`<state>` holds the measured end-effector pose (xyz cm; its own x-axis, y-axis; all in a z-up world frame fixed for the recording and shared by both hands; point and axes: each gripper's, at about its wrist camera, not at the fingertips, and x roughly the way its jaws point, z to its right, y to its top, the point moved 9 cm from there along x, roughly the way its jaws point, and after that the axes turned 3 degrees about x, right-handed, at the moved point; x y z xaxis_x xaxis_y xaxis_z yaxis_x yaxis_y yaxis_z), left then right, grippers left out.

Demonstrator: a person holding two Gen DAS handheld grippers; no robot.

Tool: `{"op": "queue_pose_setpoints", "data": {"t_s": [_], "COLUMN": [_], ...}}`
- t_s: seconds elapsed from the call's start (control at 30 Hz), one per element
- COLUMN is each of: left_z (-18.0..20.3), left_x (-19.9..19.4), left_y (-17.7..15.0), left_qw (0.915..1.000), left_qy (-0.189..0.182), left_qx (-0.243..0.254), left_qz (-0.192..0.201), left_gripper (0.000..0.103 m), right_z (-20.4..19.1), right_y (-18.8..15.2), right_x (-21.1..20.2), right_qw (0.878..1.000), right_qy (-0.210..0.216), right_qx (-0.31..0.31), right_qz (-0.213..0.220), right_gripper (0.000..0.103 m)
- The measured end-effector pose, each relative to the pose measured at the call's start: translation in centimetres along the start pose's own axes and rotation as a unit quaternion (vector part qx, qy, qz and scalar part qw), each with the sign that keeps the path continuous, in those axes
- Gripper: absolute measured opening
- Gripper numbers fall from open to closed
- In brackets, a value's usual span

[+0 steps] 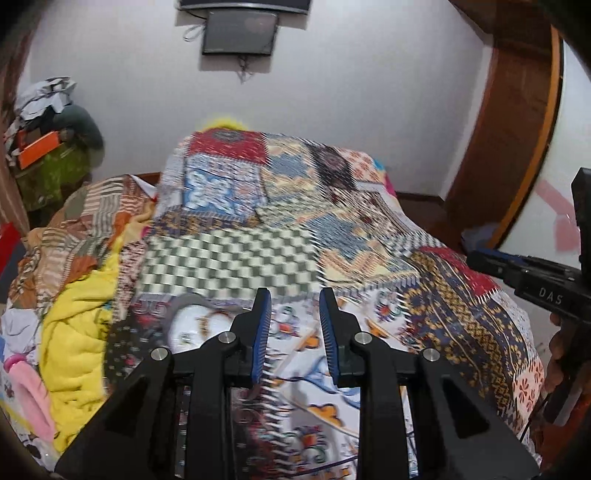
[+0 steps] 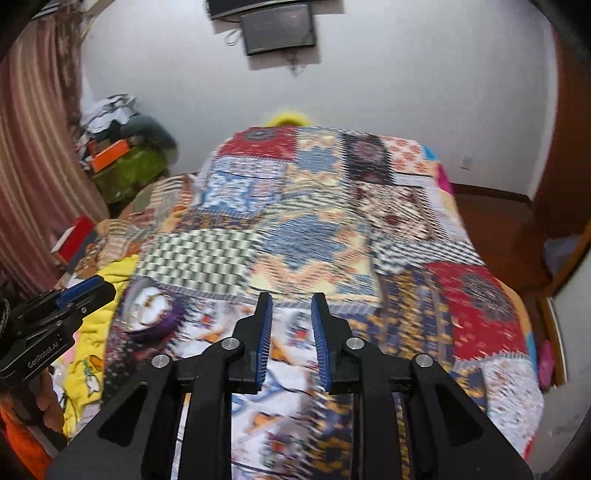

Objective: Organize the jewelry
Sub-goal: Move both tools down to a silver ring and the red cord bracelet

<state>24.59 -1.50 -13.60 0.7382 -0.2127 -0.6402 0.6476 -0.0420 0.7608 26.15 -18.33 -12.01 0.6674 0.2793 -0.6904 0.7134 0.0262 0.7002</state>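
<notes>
quilt (image 1: 258, 229) motion-blurred, both views | round obj (image 2: 151, 310) 9 o'clock, unclear | screen (image 1: 240, 31) 12 o'clock, cut off at top

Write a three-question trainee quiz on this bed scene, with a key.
1. True or false: the left gripper holds jewelry.
2. What lies left of the patchwork quilt? A) yellow blanket B) laptop C) chair
3. Fill in: the screen hangs on the ____.

Key: 1 false, its jaws stand apart with nothing between them, like the right gripper; 2 A; 3 wall.
</notes>
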Motion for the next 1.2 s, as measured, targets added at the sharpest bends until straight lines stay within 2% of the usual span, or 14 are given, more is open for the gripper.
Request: {"op": "queue_pose_setpoints", "data": {"t_s": [0.1, 0.23, 0.3, 0.53, 0.73, 0.83, 0.93, 1.2], "left_z": [1.7, 3.7, 4.4, 5.8, 6.4, 6.8, 6.9, 7.3], "left_x": [1.4, 3.5, 4.4, 8.3, 10.7, 11.4, 11.7, 12.3], "left_y": [-0.6, -1.7, -2.4, -5.4, -7.7, -8.4, -8.5, -8.9], "left_qw": [0.9997, 0.9984, 0.9975, 0.9915, 0.9856, 0.9835, 0.9846, 0.9862], "left_qy": [-0.013, -0.028, -0.035, -0.054, -0.069, -0.076, -0.073, -0.055], "left_qx": [0.011, 0.022, 0.023, 0.026, 0.022, 0.024, 0.029, 0.043], "left_qz": [-0.018, -0.044, -0.056, -0.115, -0.153, -0.162, -0.156, -0.150], "left_gripper": [0.026, 0.032, 0.032, 0.032, 0.032, 0.032, 0.032, 0.032], "right_z": [1.8, 3.7, 4.2, 4.2, 4.3, 4.1, 3.6, 3.2], "right_y": [-0.8, -2.1, -2.9, -6.4, -8.4, -8.9, -9.4, -10.0], "right_x": [-0.1, 0.6, 1.2, 5.5, 7.8, 8.4, 9.1, 9.6], "right_qw": [1.000, 0.999, 0.998, 0.994, 0.990, 0.989, 0.987, 0.988], "right_qy": [-0.009, -0.014, -0.014, -0.007, -0.009, -0.001, 0.012, 0.008], "right_qx": [0.017, 0.038, 0.041, 0.039, 0.032, 0.031, 0.024, -0.004], "right_qz": [-0.008, -0.023, -0.034, -0.099, -0.135, -0.148, -0.161, -0.152], "right_gripper": [0.027, 0.040, 0.044, 0.044, 0.044, 0.044, 0.045, 0.046]}}
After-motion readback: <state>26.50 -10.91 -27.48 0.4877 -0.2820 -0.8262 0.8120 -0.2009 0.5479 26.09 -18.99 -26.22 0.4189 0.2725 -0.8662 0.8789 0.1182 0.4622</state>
